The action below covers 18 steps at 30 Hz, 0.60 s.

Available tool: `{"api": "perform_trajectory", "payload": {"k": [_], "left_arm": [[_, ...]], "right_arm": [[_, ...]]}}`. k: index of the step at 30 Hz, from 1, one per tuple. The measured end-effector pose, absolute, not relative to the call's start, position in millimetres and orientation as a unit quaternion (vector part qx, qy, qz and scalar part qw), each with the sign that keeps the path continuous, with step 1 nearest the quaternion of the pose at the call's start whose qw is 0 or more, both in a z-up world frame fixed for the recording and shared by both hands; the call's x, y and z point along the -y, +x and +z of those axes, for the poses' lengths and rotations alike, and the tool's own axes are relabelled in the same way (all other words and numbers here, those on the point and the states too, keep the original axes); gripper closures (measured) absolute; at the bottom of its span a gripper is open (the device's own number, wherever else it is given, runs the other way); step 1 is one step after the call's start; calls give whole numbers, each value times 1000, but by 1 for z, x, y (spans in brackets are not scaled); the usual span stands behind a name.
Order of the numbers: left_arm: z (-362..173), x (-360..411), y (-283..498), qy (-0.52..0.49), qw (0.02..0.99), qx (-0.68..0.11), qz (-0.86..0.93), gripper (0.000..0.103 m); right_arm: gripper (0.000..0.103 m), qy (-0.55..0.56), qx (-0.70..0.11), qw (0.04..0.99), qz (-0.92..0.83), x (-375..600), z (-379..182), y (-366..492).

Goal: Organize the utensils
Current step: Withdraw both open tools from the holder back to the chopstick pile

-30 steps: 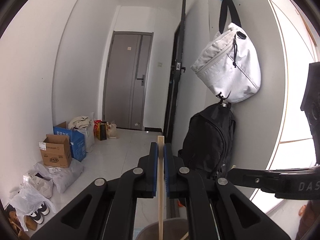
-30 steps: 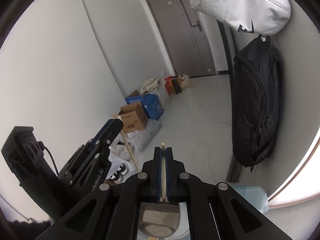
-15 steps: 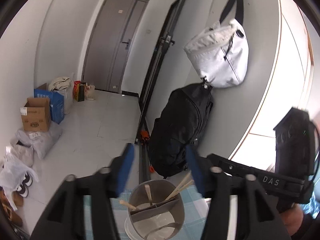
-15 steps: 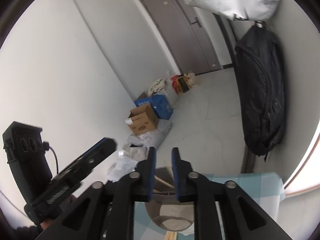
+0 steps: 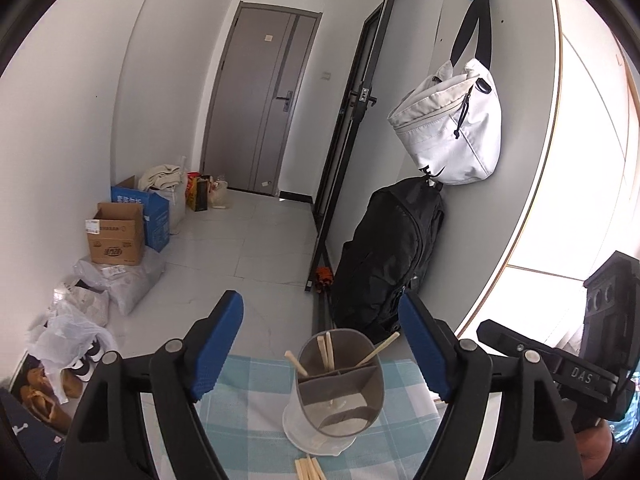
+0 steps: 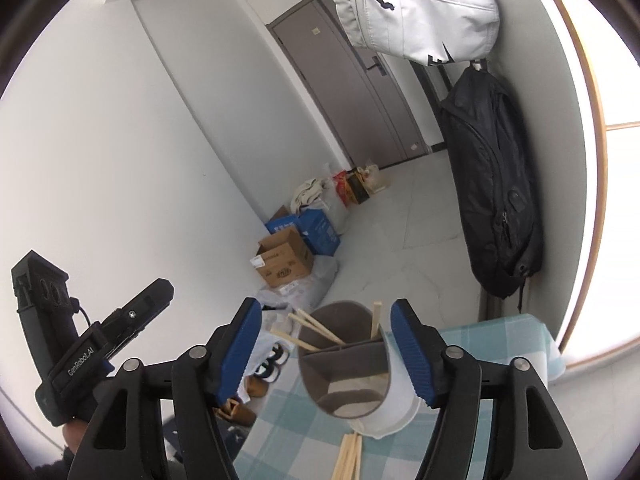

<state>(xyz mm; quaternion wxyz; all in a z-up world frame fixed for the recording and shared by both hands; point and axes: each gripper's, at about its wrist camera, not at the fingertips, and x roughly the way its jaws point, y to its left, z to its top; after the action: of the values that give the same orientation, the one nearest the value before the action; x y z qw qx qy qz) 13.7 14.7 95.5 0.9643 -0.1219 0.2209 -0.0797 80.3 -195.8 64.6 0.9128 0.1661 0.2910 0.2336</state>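
Both the left hand-held gripper [image 5: 320, 340] and right hand-held gripper [image 6: 326, 346], jaws just opened and empty, hung above the utensil holder [image 5: 340, 384], where chopsticks [image 5: 325, 350] stood upright; more chopsticks [image 6: 350, 456] lay before it on the counter [image 5: 248, 392].

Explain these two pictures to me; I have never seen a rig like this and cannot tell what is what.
No robot here: a person holds a two-finger tool in each hand, with a camera on each looking along its fingers. One picture is from the left gripper, the other from the right gripper. Both have just been opening and now stand open with nothing held. Ahead, on a checked tablecloth, stands a grey divided utensil holder with wooden chopsticks inside. More loose chopsticks lie on the cloth in front of it.
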Motion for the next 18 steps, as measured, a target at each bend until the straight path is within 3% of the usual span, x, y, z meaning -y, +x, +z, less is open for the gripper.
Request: {"api": "perform_trajectory", "payload": {"k": [3, 6, 10, 18], "left_arm": [[96, -17, 7, -124, 964, -227, -68, 25], [93, -23, -2, -135, 963, -228, -56, 15], [81, -30, -12, -148, 959, -237, -43, 14], [51, -26, -26, -149, 956, -253, -26, 14]], "right_arm": [[21, 168, -281, 915, 236, 198, 67, 65], [17, 162, -279, 916, 240, 197, 67, 56], [10, 145, -277, 917, 246, 192, 60, 41], [6, 108, -286, 918, 251, 180, 37, 19]]}}
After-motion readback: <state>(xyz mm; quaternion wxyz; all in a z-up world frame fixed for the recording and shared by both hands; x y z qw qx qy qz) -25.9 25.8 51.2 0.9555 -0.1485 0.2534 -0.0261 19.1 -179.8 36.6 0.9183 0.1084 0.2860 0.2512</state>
